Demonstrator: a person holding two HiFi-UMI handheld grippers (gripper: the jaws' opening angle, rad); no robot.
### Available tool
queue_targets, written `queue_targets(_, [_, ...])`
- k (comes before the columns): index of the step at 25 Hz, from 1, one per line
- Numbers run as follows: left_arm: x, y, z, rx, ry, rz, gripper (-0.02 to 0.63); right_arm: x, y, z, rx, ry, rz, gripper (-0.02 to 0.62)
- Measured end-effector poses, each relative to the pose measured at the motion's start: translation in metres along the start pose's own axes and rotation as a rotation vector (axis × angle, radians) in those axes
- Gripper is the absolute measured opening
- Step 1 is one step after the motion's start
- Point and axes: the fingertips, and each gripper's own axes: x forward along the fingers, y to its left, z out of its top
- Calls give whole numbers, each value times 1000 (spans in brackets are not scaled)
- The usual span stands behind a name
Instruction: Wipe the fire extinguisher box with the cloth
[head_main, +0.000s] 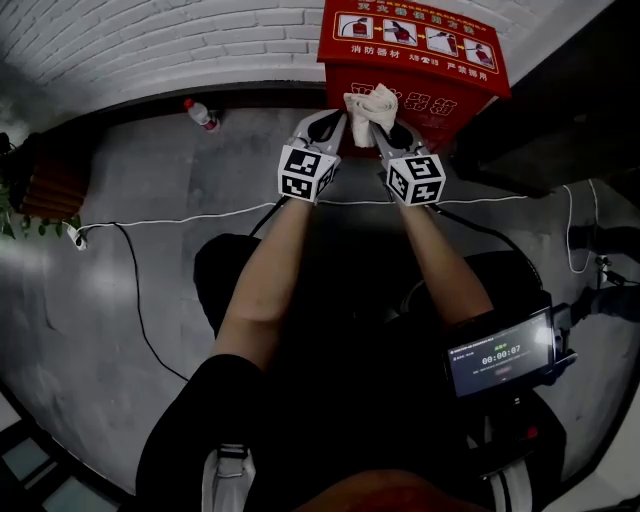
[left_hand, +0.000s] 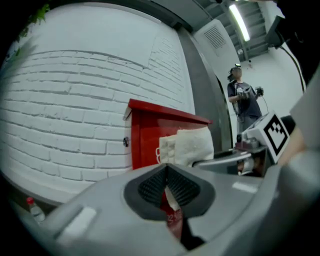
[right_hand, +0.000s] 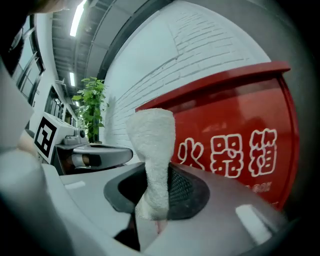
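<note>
The right gripper (right_hand: 160, 196) is clenching the cloth (right_hand: 152, 145) by its lower end, so the wad is standing up above the jaws, close to the upper front edge of the red fire extinguisher box (head_main: 420, 62). The left gripper (left_hand: 169, 186) is hovering just beside it, its jaws pressed together and apparently empty. The likely trouble is that only a narrow fold is being gripped, so dragging it across the box could pull it loose. The bunched cloth may also be touching very little of the panel.
</note>
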Motion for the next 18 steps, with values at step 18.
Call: queue_targets(18, [17,26,-52,-28,161,37,3,62,4,-49,48,112,-36,98])
